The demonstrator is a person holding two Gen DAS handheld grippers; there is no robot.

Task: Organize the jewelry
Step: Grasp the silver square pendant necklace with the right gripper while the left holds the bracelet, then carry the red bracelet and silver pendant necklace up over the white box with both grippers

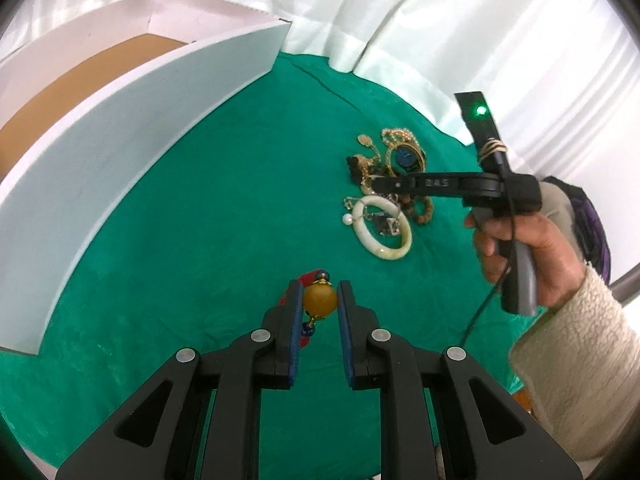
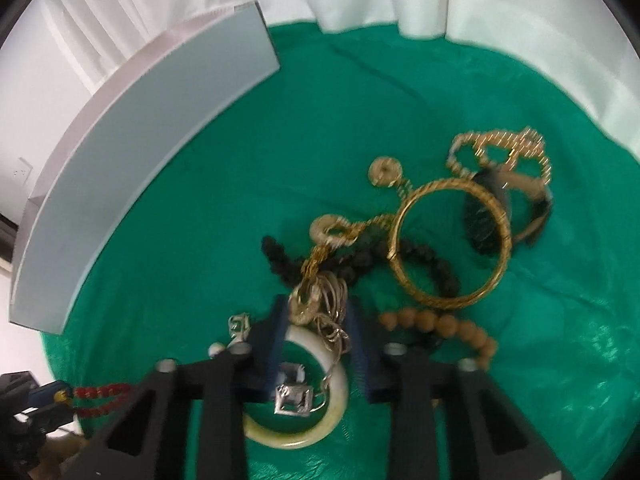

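Note:
My left gripper [image 1: 320, 300] is shut on the amber bead [image 1: 320, 301] of a red bead necklace [image 1: 289, 294], just above the green cloth [image 1: 224, 220]. The red strand [image 2: 104, 394] shows at the lower left of the right wrist view. My right gripper [image 2: 318, 320] points down into the jewelry pile. A tangle of gold chain and rings [image 2: 320, 304] fills the gap between its blue pads [image 2: 280, 332]. Under it lie a cream bangle [image 2: 340, 396] and a silver square pendant [image 2: 294, 400]. In the left wrist view the right gripper [image 1: 376, 184] reaches over the pile, above the cream bangle [image 1: 384, 254].
A white open box [image 1: 140, 140] with a brown floor stands at the left, its wall [image 2: 140, 152] close to the pile. The pile also holds a gold bangle [image 2: 452, 300], a dark watch [image 2: 484, 220], black beads [image 2: 360, 256] and wooden beads [image 2: 440, 322]. White drapes ring the cloth. A person's hand [image 1: 532, 256] holds the right gripper.

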